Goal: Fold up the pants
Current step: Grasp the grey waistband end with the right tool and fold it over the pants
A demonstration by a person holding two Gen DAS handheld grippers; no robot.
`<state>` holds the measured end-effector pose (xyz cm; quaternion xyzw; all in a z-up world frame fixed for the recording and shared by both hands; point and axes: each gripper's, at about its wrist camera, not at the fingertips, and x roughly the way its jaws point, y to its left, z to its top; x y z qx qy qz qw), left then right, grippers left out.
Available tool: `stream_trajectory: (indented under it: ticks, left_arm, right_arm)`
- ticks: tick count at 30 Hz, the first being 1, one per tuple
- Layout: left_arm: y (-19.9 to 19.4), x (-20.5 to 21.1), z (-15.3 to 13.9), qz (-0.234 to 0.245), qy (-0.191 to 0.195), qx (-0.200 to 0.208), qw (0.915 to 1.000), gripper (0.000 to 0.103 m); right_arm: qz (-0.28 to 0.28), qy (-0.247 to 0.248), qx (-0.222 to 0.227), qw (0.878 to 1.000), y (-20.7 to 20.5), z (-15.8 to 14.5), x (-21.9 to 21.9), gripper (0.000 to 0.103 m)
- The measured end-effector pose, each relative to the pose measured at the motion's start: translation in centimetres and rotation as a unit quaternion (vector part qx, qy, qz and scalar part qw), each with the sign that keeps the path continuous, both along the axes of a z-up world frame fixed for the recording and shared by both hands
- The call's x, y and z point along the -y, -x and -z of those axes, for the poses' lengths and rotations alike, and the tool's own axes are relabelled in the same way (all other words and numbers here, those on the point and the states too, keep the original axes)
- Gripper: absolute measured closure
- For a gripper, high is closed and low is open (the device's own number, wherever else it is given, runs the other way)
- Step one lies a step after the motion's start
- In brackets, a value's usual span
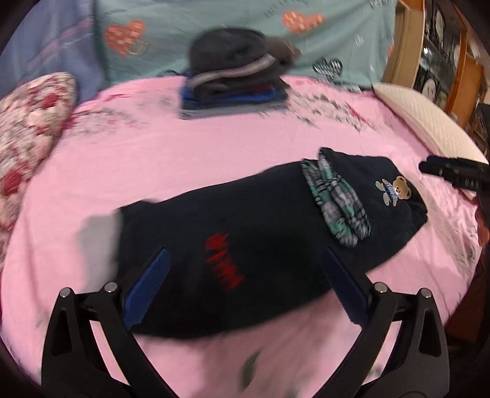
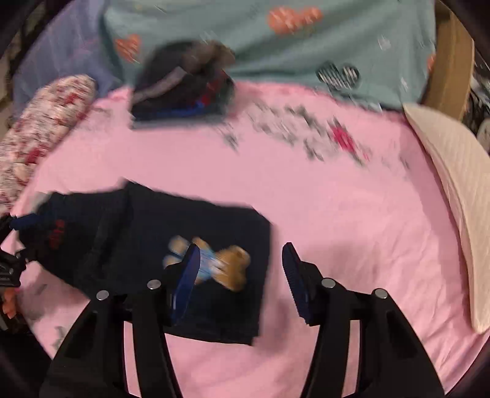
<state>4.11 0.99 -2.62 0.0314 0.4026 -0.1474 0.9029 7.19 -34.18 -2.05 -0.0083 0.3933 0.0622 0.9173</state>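
Left wrist view: navy pants [image 1: 245,245] lie on the pink bedsheet [image 1: 214,153], long axis running left-near to right-far, bear patch end far right. Left gripper [image 1: 245,287] released, straddling the near edge. Right gripper [image 2: 242,275] released, over the bear end, nearer the waistband.

Both wrist cams angled down, close; share pants [image 1: 245,245] on bed [image 2: 337,199].

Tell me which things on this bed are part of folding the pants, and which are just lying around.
Part of the job:
- dark pants with a bear patch
- left gripper, open
- right gripper, open

Lying about:
- stack of folded clothes
- floral pillow
- cream pillow
- teal heart-print bedding
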Motion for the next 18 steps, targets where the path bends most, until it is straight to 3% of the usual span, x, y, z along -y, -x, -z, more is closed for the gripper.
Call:
stream_trajectory:
  ticks: [2,4,7,16,18]
  left_arm:
    - [1.7,-3.9,0.3,-0.040,0.004,-0.010,0.9991,0.002]
    - [2.2,-6.8,1.6,-0.079,0.016,-0.038,0.9960,0.002]
    - [1.9,-9.6,3.8,-0.116,0.070,-0.079,0.9877,0.002]
    - [-0.9,-11.1,5.6,-0.140,0.197,-0.096,0.9656,0.002]
    - [-1.6,-10.7,5.7,-0.139,0.200,-0.093,0.9654,0.002]
  right_arm:
    - [-0.068,-0.028,0.028,0.997,1.0,-2.4,-3.2,0.035]
    - [-0.155,-0.044,0.031,0.986,1.4,-3.7,-8.1,0.035]
    - [-0.248,-0.051,0.015,0.967,0.4,-3.8,-15.3,0.035]
    - [-0.330,-0.073,-0.091,0.937,-7.0,-0.1,-28.4,0.035]
    - [-0.337,-0.070,-0.107,0.933,-8.0,0.7,-30.3,0.035]
